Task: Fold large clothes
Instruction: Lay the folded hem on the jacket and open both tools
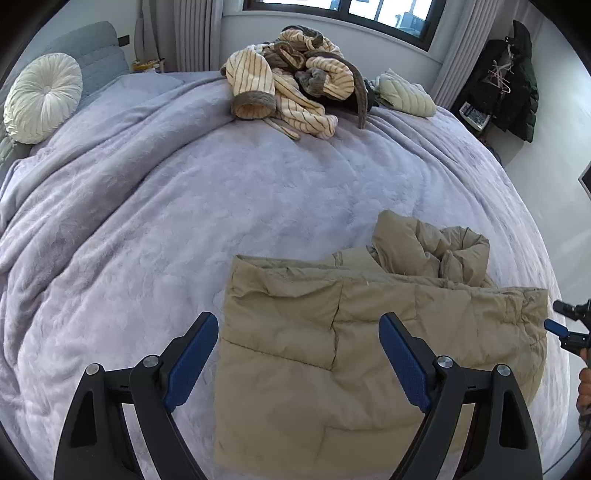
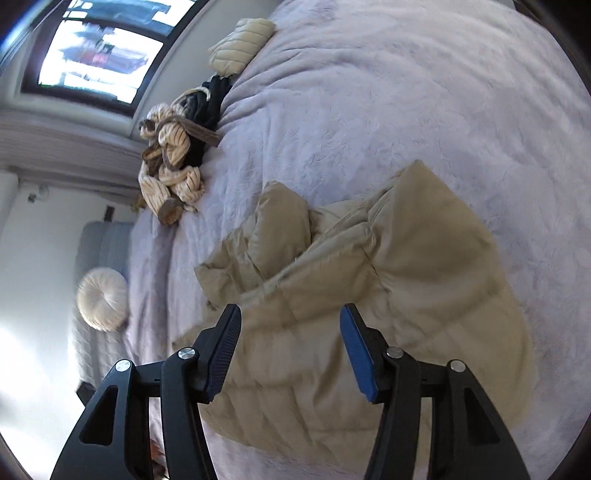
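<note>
1. The tan puffer jacket [image 1: 369, 332] lies folded on the near part of the bed [image 1: 184, 206], its quilted panels flat and one bunched part, a sleeve or hood, heaped on its far right side.
2. In the right wrist view the same jacket [image 2: 388, 280] spreads across the lavender blanket, with the bunched part toward the upper left of it.
3. The left hand-held gripper [image 1: 299, 325] hangs over the jacket's left edge with its jaws spread wide; the blue pads stand clear of the fabric and nothing is gripped between them.
4. The right hand-held gripper [image 2: 290, 317] hangs over the jacket's near edge, jaws parted about halfway, with no cloth pinched between the pads.
5. In the left wrist view the tips of that right hand-held gripper [image 1: 569, 325] show at the right edge, just beside the jacket's right side, with part of a person's hand [image 1: 585, 384] below them.
6. At the far side of the bed, well apart from the jacket, lies a crumpled striped cream garment [image 1: 295, 81] with brown trim, heaped with some dark clothing.
7. Just to its right sits a folded pale quilted item [image 1: 406, 92].
8. A round pleated white cushion [image 1: 42, 96] leans by the grey headboard [image 1: 92, 48] on the left.
9. Behind the bed are a window [image 1: 351, 11] with curtains, and dark coats [image 1: 513, 81] hang at the right wall.
</note>
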A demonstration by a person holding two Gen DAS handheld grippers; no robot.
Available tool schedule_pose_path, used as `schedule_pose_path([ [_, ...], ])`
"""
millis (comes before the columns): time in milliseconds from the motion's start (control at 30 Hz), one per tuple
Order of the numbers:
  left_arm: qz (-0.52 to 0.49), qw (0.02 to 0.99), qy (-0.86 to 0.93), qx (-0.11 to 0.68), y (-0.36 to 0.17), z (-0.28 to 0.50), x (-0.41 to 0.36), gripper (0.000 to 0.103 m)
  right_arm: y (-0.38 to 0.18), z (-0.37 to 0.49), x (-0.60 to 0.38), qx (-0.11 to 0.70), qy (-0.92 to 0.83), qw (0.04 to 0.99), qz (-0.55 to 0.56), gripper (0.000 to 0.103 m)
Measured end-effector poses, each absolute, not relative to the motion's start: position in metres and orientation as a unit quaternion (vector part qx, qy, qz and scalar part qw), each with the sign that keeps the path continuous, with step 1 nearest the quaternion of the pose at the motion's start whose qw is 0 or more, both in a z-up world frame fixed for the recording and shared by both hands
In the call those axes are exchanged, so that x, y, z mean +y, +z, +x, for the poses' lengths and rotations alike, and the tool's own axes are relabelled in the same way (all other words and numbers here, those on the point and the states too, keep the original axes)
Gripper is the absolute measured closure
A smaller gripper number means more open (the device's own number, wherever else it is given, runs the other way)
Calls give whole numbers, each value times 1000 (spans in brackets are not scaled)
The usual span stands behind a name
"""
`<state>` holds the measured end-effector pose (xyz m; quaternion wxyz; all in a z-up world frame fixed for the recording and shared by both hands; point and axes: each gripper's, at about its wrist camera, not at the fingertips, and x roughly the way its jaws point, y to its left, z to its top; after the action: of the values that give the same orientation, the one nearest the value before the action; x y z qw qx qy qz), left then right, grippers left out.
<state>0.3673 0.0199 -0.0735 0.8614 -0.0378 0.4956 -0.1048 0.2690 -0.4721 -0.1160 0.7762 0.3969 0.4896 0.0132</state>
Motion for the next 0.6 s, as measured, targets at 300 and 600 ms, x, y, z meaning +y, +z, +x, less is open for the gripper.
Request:
schedule_pose_path([
  [300, -33, 839, -100, 534, -149, 384, -7, 53, -151, 267, -469, 535, -62, 809, 236, 85],
  [600, -53, 851, -58, 519, -189, 442, -7, 53, -194, 297, -512, 495, -124, 816, 271, 92],
])
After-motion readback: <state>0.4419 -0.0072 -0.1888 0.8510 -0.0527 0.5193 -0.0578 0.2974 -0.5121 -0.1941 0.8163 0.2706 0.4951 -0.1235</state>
